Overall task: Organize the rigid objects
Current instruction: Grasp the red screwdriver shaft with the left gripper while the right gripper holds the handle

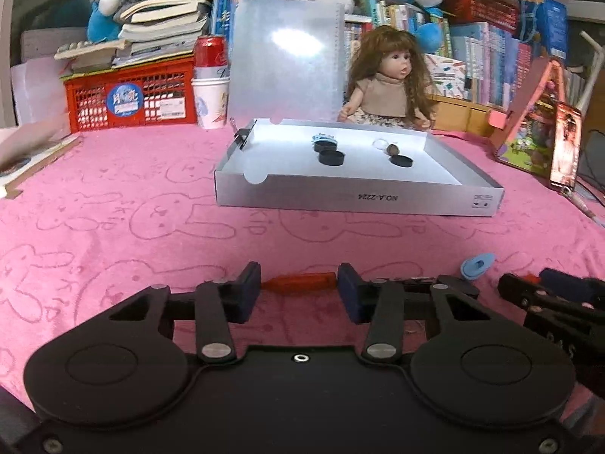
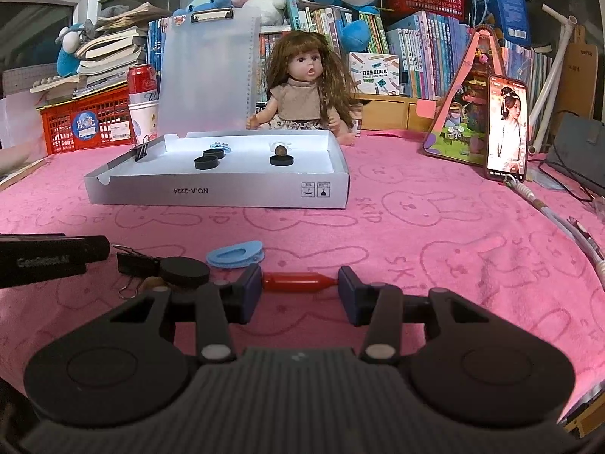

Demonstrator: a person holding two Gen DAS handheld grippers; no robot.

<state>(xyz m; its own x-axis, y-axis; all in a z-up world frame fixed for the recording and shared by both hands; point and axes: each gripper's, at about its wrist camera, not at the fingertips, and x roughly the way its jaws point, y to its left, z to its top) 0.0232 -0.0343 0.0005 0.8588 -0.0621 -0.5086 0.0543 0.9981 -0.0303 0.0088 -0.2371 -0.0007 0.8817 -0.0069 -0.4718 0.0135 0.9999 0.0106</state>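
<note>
Item: red screwdriver handle (image 2: pixel 293 282), on the pink cloth well short of the white box (image 2: pixel 215 191). Right gripper (image 2: pixel 299 287) jaws apart, straddling it; left gripper (image 1: pixel 298 289) likewise spread. Risk: round handle may roll aside if the jaws close unevenly, or nudge the blue clip (image 2: pixel 235 254) nearby

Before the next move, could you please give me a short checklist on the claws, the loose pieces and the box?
1. Left claw open around the red piece: ok.
2. Right claw open, the same red piece between its fingers: ok.
3. Both claws at one piece: not ok.
4. White box open, with bare floor: ok.
5. Blue clip and black disc outside the box: not ok.
6. Red piece touched by the pads: cannot tell.
</note>
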